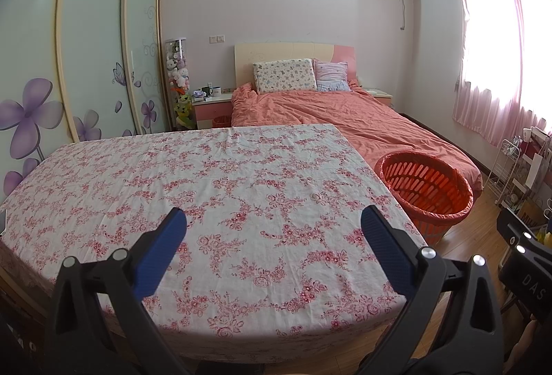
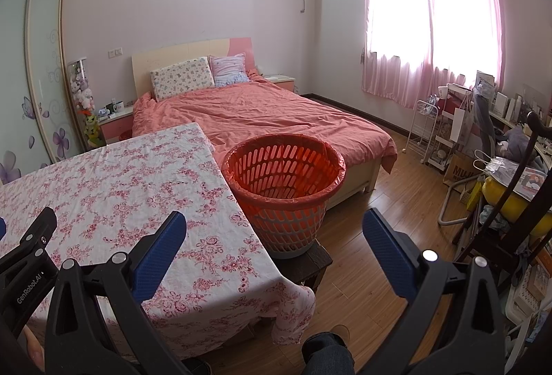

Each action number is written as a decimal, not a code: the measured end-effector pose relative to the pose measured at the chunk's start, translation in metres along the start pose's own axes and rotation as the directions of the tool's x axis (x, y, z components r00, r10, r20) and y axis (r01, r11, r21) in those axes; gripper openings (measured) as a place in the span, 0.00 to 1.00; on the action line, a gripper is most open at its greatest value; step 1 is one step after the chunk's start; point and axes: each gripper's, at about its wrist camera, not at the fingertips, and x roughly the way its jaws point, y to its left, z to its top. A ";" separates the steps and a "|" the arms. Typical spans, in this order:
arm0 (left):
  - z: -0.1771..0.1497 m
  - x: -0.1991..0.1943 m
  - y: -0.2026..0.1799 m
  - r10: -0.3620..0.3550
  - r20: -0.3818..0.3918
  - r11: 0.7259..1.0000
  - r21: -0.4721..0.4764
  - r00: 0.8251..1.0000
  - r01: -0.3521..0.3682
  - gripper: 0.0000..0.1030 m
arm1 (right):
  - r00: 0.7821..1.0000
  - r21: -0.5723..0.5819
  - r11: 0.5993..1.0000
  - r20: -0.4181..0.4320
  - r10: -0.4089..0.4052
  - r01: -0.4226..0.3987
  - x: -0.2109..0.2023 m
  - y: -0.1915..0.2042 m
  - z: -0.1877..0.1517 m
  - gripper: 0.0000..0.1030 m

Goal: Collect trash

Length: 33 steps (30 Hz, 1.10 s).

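- The bed [image 2: 262, 112] fills the far side of the room behind the basket, coral quilt spread flat, its foot corner just behind the basket's rim.
- The table [image 1: 207, 188], under a pink floral cloth, stands left of the basket; its right edge runs close beside the basket, and the cloth's near corner droops over the edge.
- Wooden floor [image 2: 379, 202] lies bare right of the basket, room to move as far as the white wire rack [image 2: 422, 130] and cluttered shelves by the window.
- The orange basket [image 2: 283, 175], lined with an orange bag, sits upright on a small dark stool [image 2: 310, 263], between table edge and bed foot; I cannot tell what is inside.
- Left gripper [image 1: 272, 226] hovers over the table's near half, left of the basket, blue pads spread wide, nothing between them.
- Right gripper [image 2: 274, 230] is aimed at the basket itself, fingers wide apart and empty, one over the table corner, one over floor.
- A trousered knee [image 2: 327, 351] shows at the bottom, nearer than the basket.
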 end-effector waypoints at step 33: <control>-0.001 0.002 0.001 0.008 -0.012 1.000 0.007 1.000 -0.008 0.96 | 1.000 -0.004 1.000 -0.001 0.002 -0.002 0.002 0.002 0.001 0.98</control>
